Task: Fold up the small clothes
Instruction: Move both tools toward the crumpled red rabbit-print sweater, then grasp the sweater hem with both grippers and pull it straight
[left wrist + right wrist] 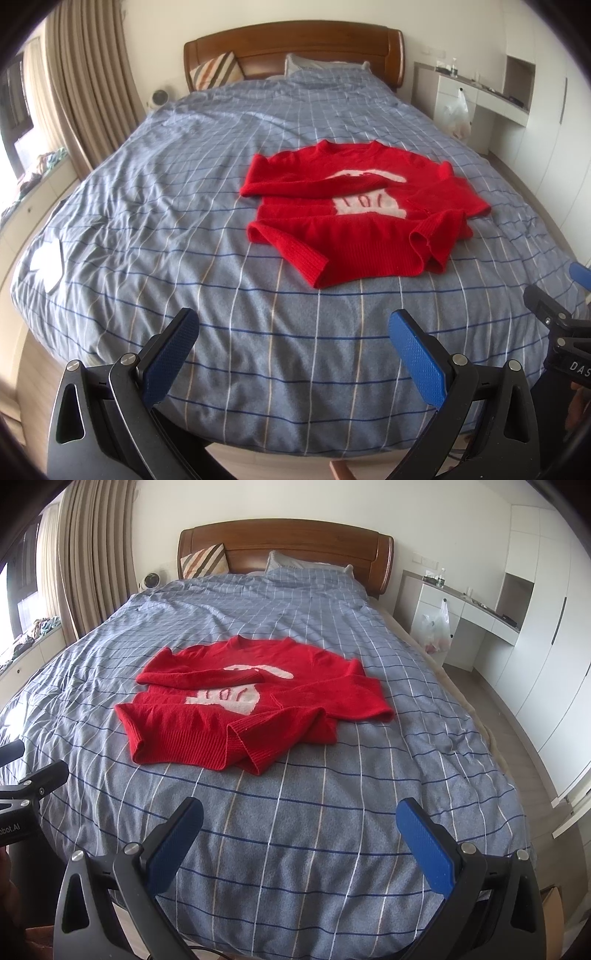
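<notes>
Left wrist view: my left gripper [293,354] and right gripper [299,843] hover spread and empty over the bed's [155,206] foot edge; the red sweater [354,218] lies mid-bed ahead, hem toward me, nearer my right.

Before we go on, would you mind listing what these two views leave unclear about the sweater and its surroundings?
- Red sweater: the white design is partly covered by the folded sleeve in both views.
- White item at the bed edge: blown out, left view.
- Desk clutter: too small, both views.
- Plastic bag: contents too small to tell.
</notes>
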